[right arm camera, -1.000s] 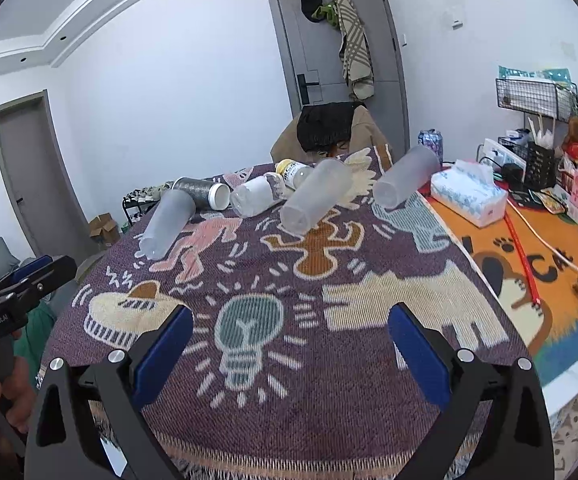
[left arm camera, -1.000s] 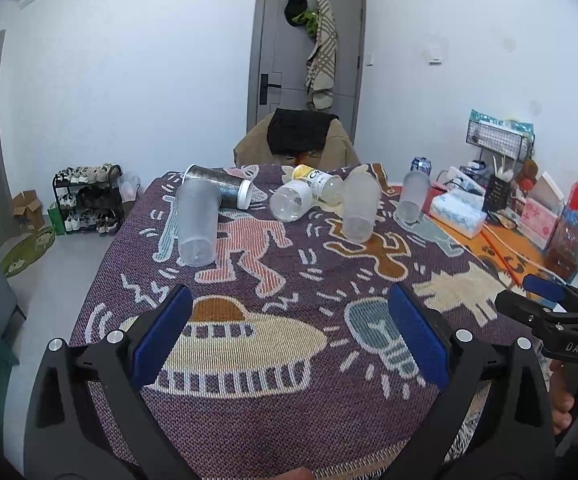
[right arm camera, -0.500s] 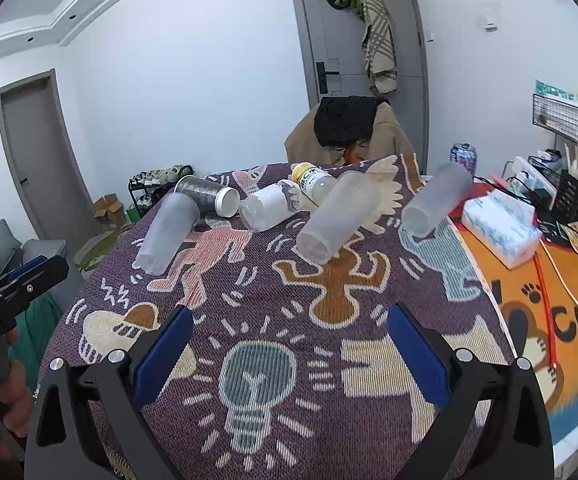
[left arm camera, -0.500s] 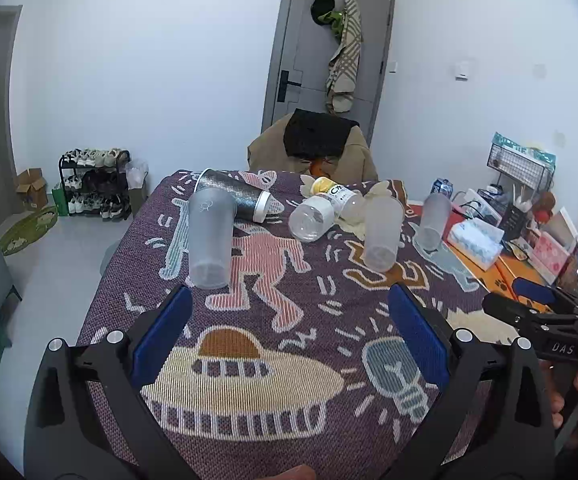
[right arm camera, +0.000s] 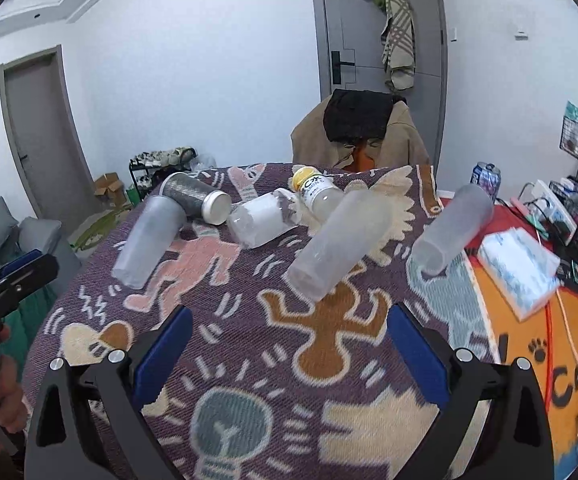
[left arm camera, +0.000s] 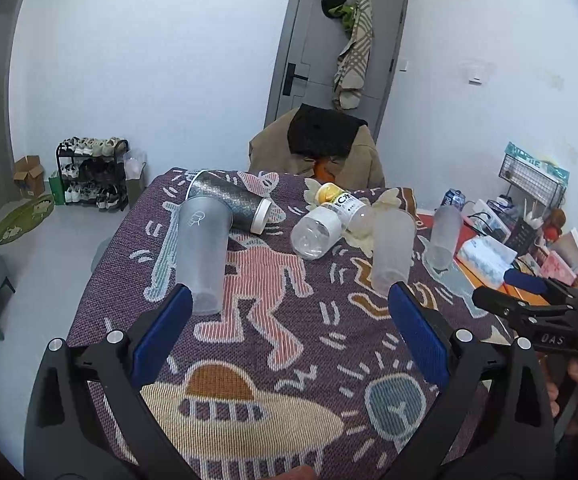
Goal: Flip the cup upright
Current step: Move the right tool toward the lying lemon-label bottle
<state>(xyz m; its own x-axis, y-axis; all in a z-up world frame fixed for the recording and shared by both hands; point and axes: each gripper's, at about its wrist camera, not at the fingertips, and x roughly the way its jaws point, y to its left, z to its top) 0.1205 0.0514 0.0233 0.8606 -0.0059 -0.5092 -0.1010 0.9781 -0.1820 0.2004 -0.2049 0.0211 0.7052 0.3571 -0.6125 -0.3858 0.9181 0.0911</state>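
While every cup lies on its side, the left gripper hangs spread and empty, a frosted cup just ahead of its left finger. The right gripper is also spread, empty, with another frosted cup just ahead, between its fingers. These look light, thin, slick plastic; grip mid-body, gently, lest they squash.

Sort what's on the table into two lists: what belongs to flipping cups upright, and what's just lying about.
Job:
left frosted cup
middle frosted cup
right frosted cup
left gripper
right gripper

Lying about:
glitter tumbler
clear bottle
yellow-capped bottle
tissue pack
soda can
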